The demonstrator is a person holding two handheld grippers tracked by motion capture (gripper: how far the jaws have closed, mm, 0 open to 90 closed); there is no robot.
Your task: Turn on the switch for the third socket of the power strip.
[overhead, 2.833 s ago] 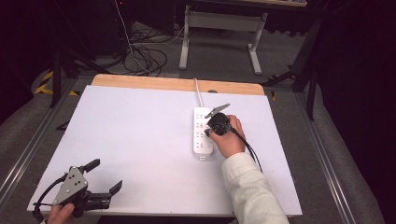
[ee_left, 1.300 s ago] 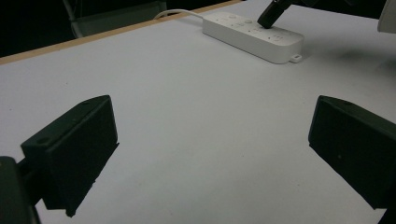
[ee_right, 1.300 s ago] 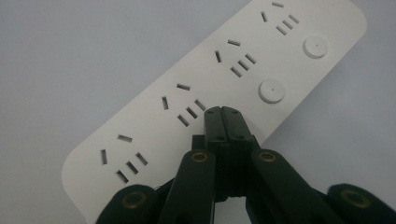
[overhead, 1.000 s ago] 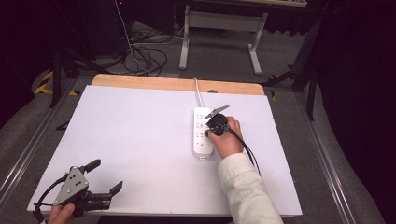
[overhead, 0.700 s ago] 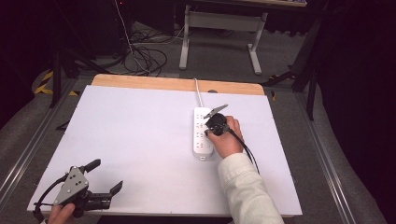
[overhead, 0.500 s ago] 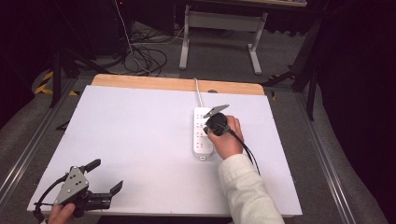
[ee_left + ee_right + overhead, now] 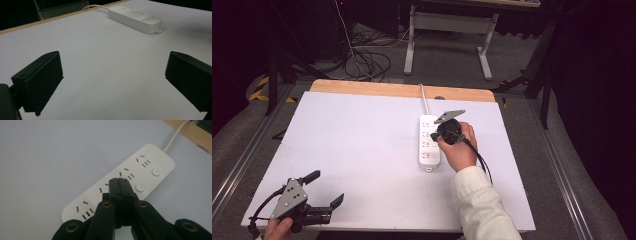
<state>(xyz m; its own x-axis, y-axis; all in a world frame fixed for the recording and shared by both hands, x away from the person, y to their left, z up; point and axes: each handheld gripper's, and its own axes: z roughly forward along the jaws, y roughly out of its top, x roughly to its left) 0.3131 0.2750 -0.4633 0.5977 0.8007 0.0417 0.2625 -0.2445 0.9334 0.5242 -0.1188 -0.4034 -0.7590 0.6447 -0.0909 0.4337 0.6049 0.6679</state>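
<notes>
Hardly anything is seen to have moved since the earlier frames: the right gripper (image 7: 446,131) is kept over the power strip, its hand shifted only a touch, and the left gripper (image 7: 323,194) is left parked at the near left corner.

The white table (image 7: 362,150) is spread wide, with a wooden strip along its far edge. Right of centre the power strip (image 7: 429,145) is laid flat, running near to far, its white cable (image 7: 424,98) led off over the far edge.

In the right gripper view the jaws are pressed together, nothing between them, and their joined tip is held just above the strip's middle, beside a round button (image 7: 139,187); whether contact is made cannot be told. A second button (image 7: 155,172) is seen farther along, with rows of socket slots.

In the left gripper view the jaws are held wide apart over bare table, the strip well off at the far side.

The strip is judged rigid, hard plastic, fairly light and smooth, likely to slide if pushed sideways. It would best be gripped across its narrow width near the middle, or pressed straight down on a button.
</notes>
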